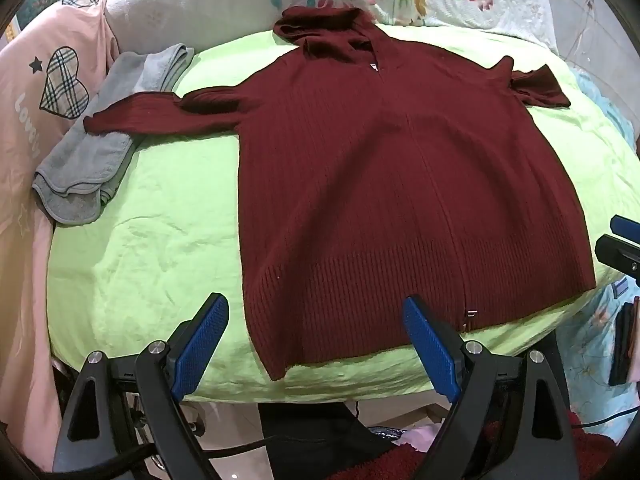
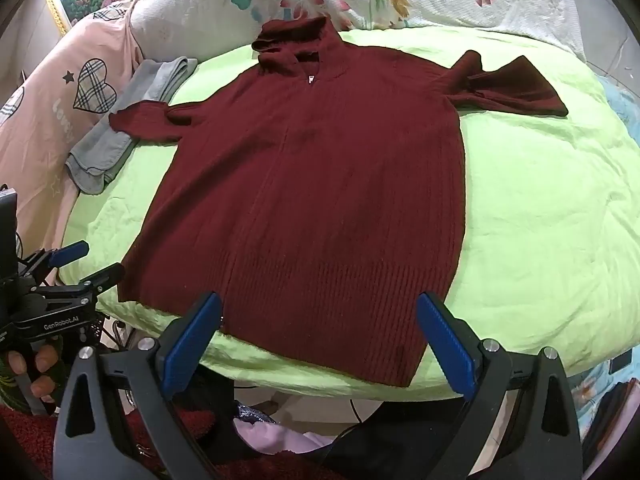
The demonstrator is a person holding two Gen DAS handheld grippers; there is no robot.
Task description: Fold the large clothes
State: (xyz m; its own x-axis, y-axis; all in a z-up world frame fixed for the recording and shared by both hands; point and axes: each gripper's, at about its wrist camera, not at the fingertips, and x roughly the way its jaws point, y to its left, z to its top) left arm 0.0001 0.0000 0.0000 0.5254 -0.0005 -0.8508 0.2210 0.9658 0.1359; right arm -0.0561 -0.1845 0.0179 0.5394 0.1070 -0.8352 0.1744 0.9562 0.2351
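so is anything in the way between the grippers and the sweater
Nothing visible. Both the left gripper and right gripper hang open just short of the sweater hem; the grey towel only lies under the left sleeve tip.

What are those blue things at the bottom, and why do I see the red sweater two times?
Those blue things are the fingers of two grabbing tools. A person holds one tool in each hand, and each carries a camera looking forward. One picture comes from the left tool, the other from the right tool. That is why the red hooded sweater shows twice. It lies spread flat on a green sheet, with a grey towel under one sleeve end. Both tools are open and hold nothing yet.
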